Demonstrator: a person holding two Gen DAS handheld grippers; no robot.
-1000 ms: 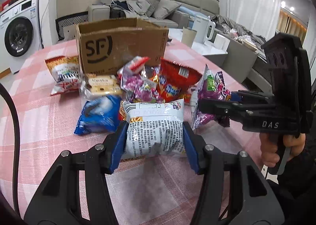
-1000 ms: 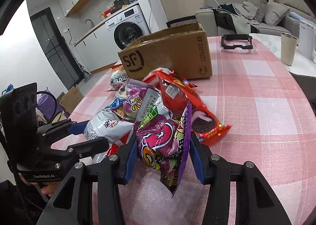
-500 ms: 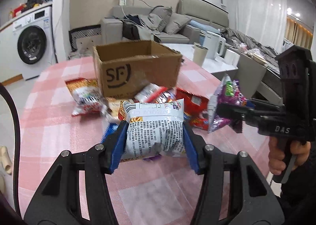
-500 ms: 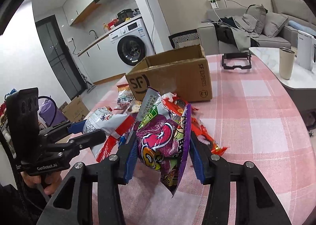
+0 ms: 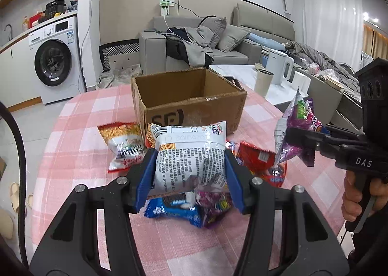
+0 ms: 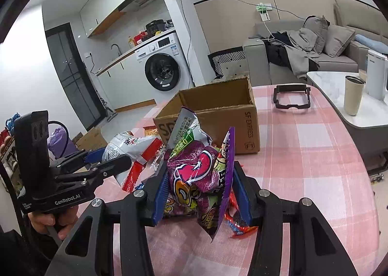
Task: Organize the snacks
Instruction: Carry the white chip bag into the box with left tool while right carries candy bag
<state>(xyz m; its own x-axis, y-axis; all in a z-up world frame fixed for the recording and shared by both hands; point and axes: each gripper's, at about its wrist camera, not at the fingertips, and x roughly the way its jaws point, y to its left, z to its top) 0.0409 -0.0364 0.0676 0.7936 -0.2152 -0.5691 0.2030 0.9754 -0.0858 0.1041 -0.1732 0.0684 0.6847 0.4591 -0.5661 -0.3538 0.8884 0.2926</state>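
Note:
My left gripper (image 5: 189, 179) is shut on a white snack bag (image 5: 189, 154) with printed text, held in the air above the pile. My right gripper (image 6: 201, 191) is shut on a purple snack bag (image 6: 198, 174), also lifted off the table. Each gripper shows in the other's view: the right gripper (image 5: 298, 145) with its purple bag (image 5: 295, 125) at the right, the left gripper (image 6: 106, 162) with the white bag (image 6: 126, 147) at the left. An open cardboard box (image 5: 189, 99) stands behind the pile, seen empty from here. Loose snacks lie in front of it: an orange-white bag (image 5: 121, 145), a red bag (image 5: 257, 157), a blue cookie pack (image 5: 174, 208).
The pink checked tablecloth (image 6: 315, 154) covers the round table. A black frame (image 6: 291, 96) lies on it beyond the box. A side table with a beige cup (image 6: 352, 96) and a white kettle (image 6: 375, 77) stands at the right. A washing machine (image 5: 53, 62) and sofa are behind.
Both grippers have risen with their bags, so the pile and table now sit lower and the inside of the box shows. Grips are unchanged.

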